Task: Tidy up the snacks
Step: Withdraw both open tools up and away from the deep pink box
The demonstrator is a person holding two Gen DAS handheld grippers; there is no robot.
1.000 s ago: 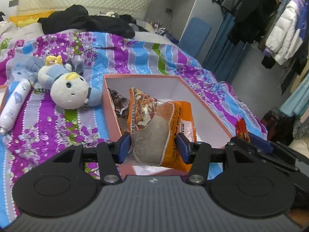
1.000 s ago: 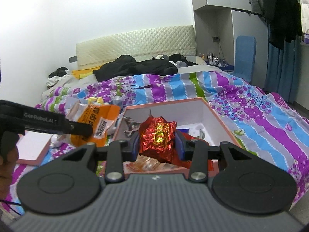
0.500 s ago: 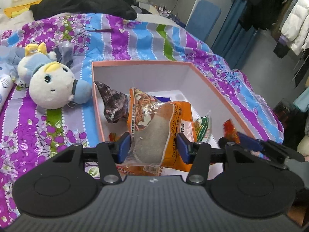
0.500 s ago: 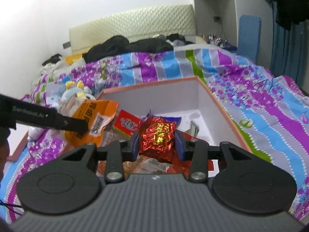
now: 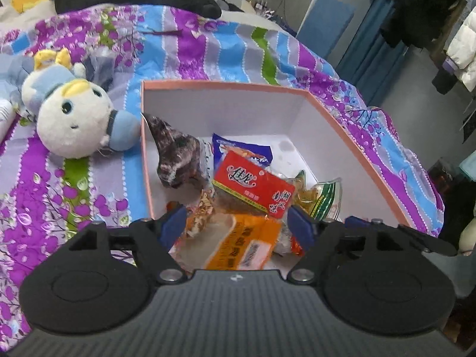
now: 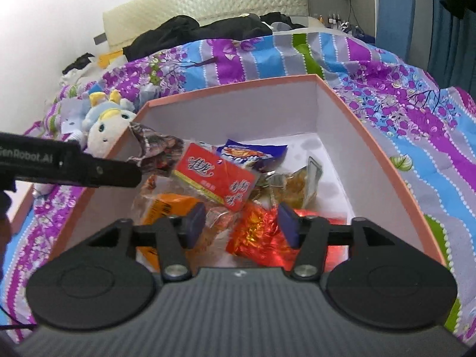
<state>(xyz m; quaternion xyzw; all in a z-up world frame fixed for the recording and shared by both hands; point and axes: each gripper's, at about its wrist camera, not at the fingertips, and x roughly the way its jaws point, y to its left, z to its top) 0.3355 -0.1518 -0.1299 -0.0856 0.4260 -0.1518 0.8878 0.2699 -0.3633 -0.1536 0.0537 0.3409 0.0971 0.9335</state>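
Both grippers have come down over the pink box (image 5: 351,136) since the earlier frames, and their jaws have just been opening: the orange snack bag (image 5: 238,244) that the left gripper (image 5: 236,223) clamped now lies loose in the box between and below its spread blue pads, which no longer press on it, and the red foil packet (image 6: 258,235) that the right gripper (image 6: 241,223) pinched now rests on the box floor, the left pad clear of it and the right pad just beside or touching its edge; which, I cannot tell. Inside the white-lined box, seen from the left wrist, a red rectangular packet (image 5: 253,187) sits at the centre of the pile, a dark brown-and-white wrapper (image 5: 175,154) leans on the wall at 10 o'clock from it, a blue-edged packet (image 5: 244,148) lies at 12 o'clock, and a clear packet with green trim (image 5: 321,193) lies at 3 o'clock. The box rests on a purple-and-blue striped bedspread (image 5: 89,184). A plush toy (image 5: 71,119) lies on the bedspread at 9 o'clock from the box, just beside its left wall.
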